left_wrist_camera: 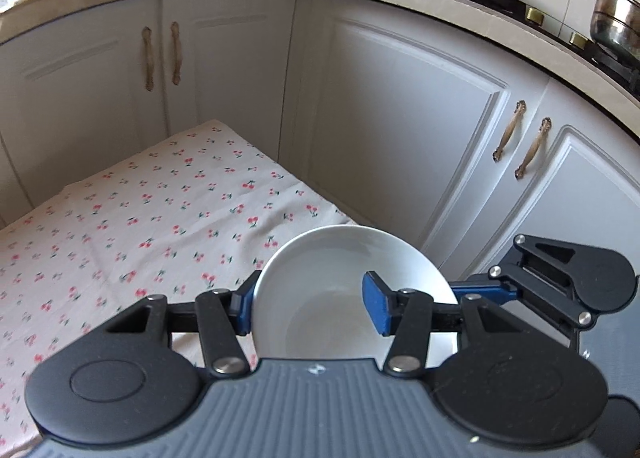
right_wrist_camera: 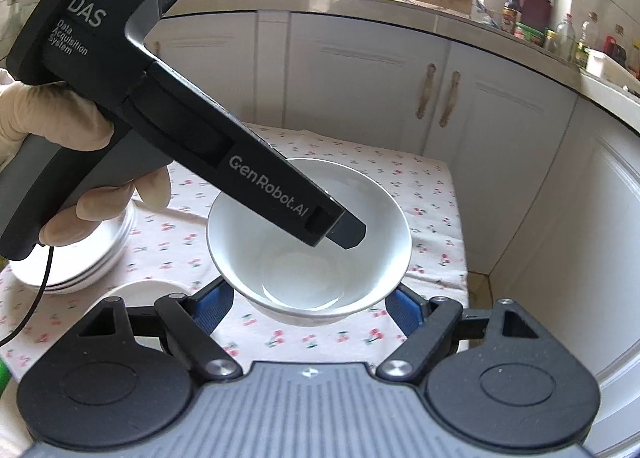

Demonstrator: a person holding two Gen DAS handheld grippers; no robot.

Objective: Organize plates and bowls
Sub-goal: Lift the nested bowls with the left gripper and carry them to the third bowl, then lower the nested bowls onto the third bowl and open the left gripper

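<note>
Slippage is the risk: left hand-held gripper (left_wrist_camera: pixel 310 308) pinches only the white bowl's (left_wrist_camera: pixel 340 294) rim at lower centre, above the tabletop (left_wrist_camera: pixel 120 226); right hand-held gripper (right_wrist_camera: pixel 310 310) gapes empty beneath.

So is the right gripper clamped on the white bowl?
No, the right gripper is open, its blue pads spread either side of the bowl.

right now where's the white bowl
The white bowl is lifted over the cherry-print cloth, its rim pinched by the left gripper, right of the plate stack.
</note>
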